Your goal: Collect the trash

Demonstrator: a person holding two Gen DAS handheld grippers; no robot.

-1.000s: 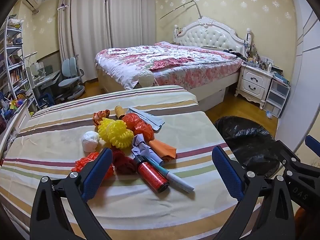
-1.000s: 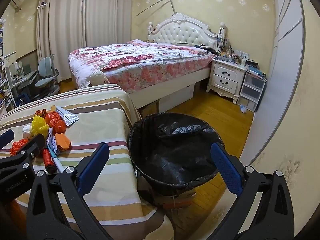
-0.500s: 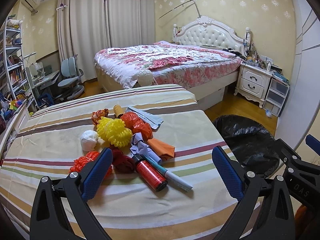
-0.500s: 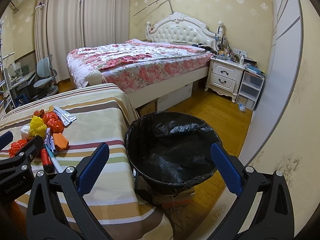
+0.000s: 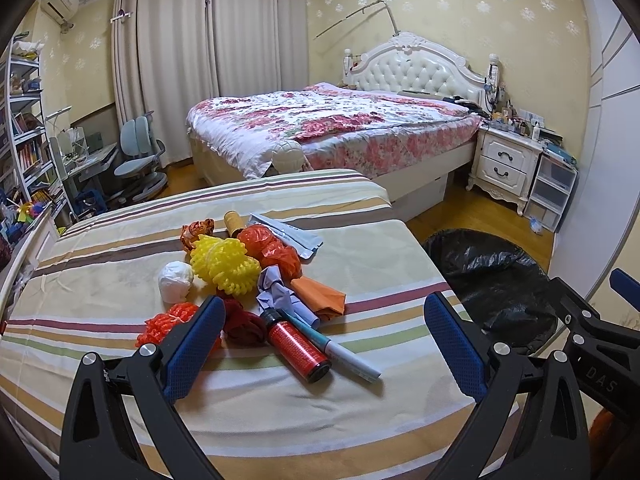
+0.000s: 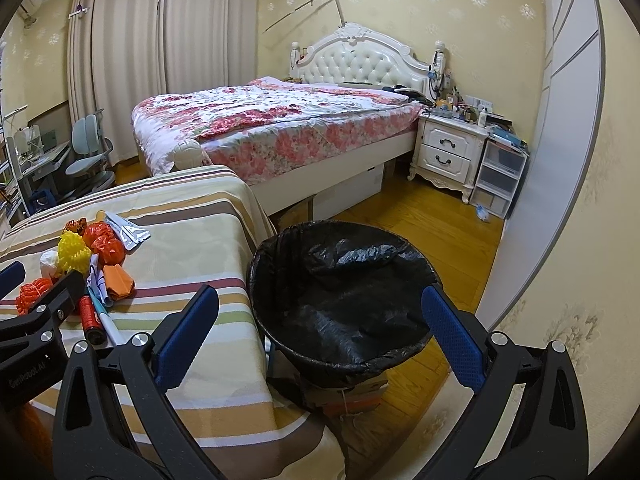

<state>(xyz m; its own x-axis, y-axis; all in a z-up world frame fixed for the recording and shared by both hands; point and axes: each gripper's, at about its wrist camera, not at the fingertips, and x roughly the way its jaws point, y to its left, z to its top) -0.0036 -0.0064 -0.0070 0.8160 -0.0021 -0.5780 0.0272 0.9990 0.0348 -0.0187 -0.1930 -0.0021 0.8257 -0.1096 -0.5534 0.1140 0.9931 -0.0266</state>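
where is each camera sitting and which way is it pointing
Left wrist: on the left gripper, low over the striped table, facing the trash pile around the red can; its open blue pads frame the view, with the right gripper at the right edge.
Right wrist: on the right gripper, beside the table, aimed at the black-lined bin; its pads are open.
Shared: the table, pile, bin and bed.

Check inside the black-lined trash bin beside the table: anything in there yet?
The trash bin shows only its crumpled black liner; no trash is visible in it. The near rim hides the very bottom, and the liner's folds could cover something small.
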